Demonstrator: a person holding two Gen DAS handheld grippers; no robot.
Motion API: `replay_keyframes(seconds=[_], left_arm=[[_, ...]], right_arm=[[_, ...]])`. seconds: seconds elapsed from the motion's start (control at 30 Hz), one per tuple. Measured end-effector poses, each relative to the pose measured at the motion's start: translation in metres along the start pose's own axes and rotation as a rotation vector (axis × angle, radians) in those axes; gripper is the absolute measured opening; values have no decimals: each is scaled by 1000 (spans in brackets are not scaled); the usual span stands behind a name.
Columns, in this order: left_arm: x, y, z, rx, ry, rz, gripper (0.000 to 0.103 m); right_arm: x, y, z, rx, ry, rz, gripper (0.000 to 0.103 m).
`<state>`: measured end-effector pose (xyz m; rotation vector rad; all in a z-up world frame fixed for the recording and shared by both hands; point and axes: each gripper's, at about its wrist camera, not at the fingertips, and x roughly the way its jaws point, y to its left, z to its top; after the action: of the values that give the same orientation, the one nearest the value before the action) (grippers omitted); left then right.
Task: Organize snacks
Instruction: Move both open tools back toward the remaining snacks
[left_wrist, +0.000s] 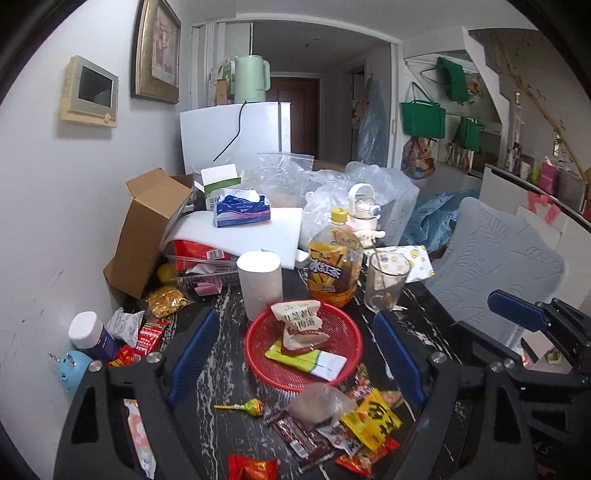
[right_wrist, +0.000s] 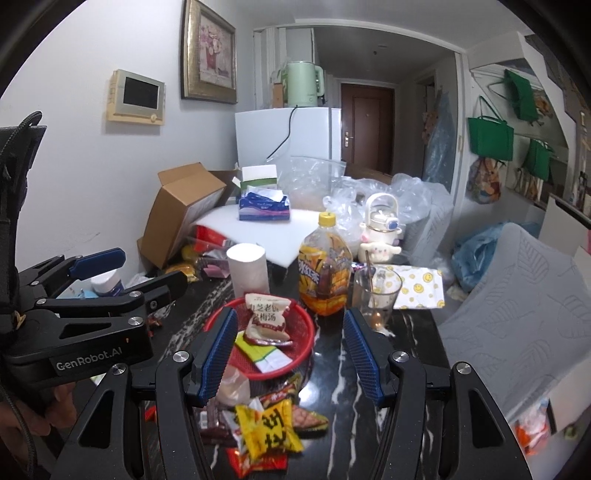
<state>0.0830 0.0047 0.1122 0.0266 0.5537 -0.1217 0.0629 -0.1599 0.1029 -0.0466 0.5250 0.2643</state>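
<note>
Counting two packets in our red basket (left_wrist: 258, 354); loose snacks (left_wrist: 369, 413) remain on table (left_wrist: 436, 332); both tools (left_wrist: 291, 350) (right_wrist: 288, 350) spread, empty.

The right gripper (right_wrist: 290, 354) hangs wide apart over the black marble table (right_wrist: 402, 373), empty. Between its fingers sits the red basket (right_wrist: 301, 325) holding two packets. At 6 o'clock lies a yellow snack packet (right_wrist: 269, 430); at 9 o'clock, the left gripper (right_wrist: 129, 267), also spread
</note>
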Motion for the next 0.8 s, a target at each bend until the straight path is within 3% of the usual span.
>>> replay_keyframes(seconds=[0.4,0.8], left_arm=[[-42,-5,-46,-9,14,-16,85],[-50,-8,-99,-16,91,-21,85]], right_arm=[[-39,6,-45,40,5,-15,70],[-48,15,-98,72,85,11,71]])
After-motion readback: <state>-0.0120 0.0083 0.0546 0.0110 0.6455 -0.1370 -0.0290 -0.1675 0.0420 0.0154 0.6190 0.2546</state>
